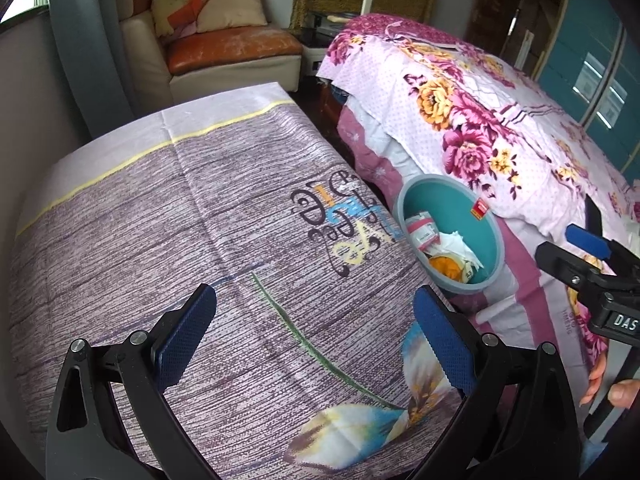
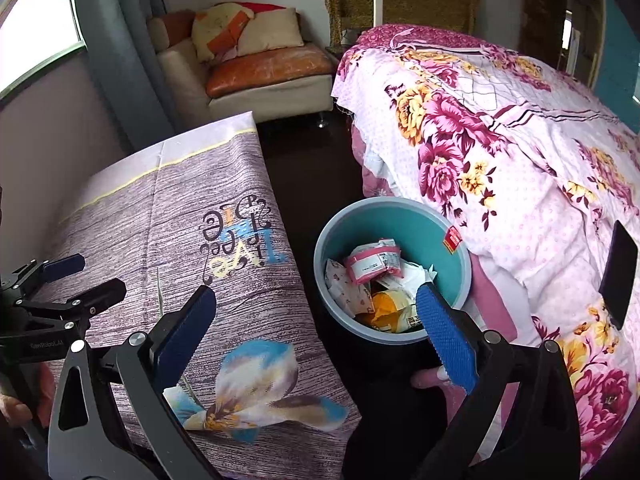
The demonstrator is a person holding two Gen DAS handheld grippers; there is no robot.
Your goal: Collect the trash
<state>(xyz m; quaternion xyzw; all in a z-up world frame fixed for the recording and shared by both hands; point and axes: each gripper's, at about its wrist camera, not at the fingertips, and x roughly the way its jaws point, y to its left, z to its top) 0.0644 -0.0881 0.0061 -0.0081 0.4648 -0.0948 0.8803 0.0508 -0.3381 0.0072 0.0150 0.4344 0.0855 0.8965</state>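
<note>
i hold my left gripper (image 1: pixel 316 344) over the cloth-covered table (image 1: pixel 160 240), its blue pads spread wide with nothing between them, and my right gripper (image 2: pixel 316 340) sits the same way, spread and empty, angled toward the trash bin (image 2: pixel 460 256) on the dark floor in the gap between the table and the bed (image 2: pixel 520 160). the bin stands there, i judge, so that either hand can reach it from the table side without stretching. the trash is already inside it: a pink-banded packet (image 2: pixel 372 266), crumpled white paper (image 2: pixel 412 274), a patterned wrapper (image 2: pixel 344 294) and an orange and yellow wrapper (image 2: pixel 388 308) piled together. a small red label (image 2: pixel 452 238) sits at the bin's rim by the bedcover; i cannot tell whether it is stuck to the bin or loose. the table top shows only its printed flower and lettering, so as far as i can see the collecting looks close to done. a dark flat thing (image 2: pixel 618 272) lies on the bed, perhaps a phone, not trash i think. my right pad hides part of the bin's contents, and the table's near edge is cut off by my grippers, so something may lie there unseen
</note>
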